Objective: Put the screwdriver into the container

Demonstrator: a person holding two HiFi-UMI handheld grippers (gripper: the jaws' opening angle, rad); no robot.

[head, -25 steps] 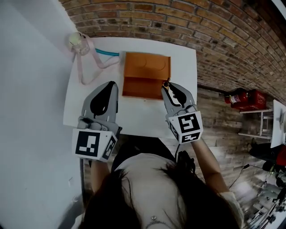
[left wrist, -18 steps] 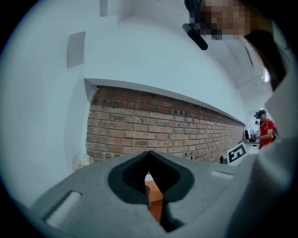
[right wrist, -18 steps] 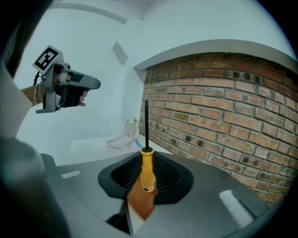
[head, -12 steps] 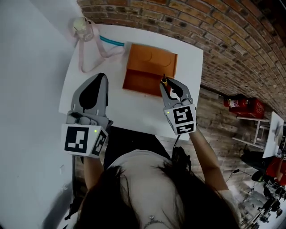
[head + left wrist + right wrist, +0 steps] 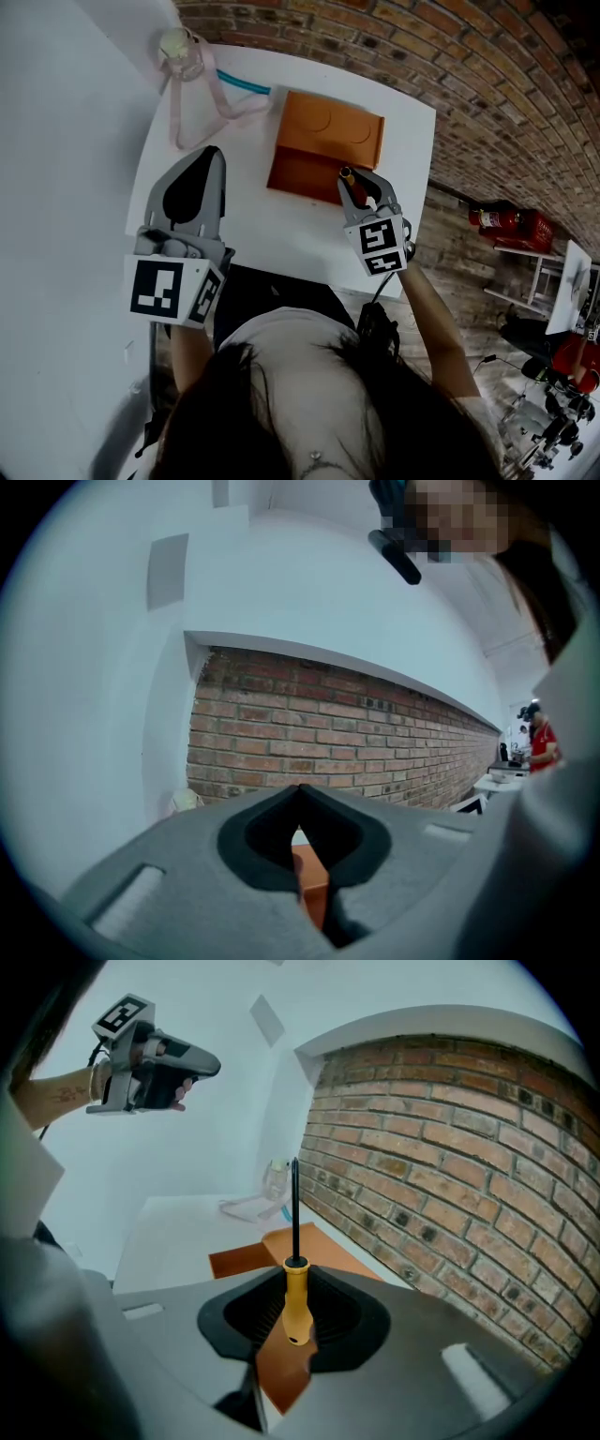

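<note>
Now | right gripper (image 5: 352, 186) clenched on yellow-handled screwdriver (image 5: 294, 1290), shaft upright, by the near right corner of the orange container (image 5: 330, 139) | container at the table's (image 5: 281, 234) far edge | left gripper (image 5: 208, 159) jaws together, empty

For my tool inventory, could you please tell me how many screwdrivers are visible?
1: the screwdriver is clamped in the right hand-held gripper, at the near edge of the orange container. Others may hide inside.
</note>
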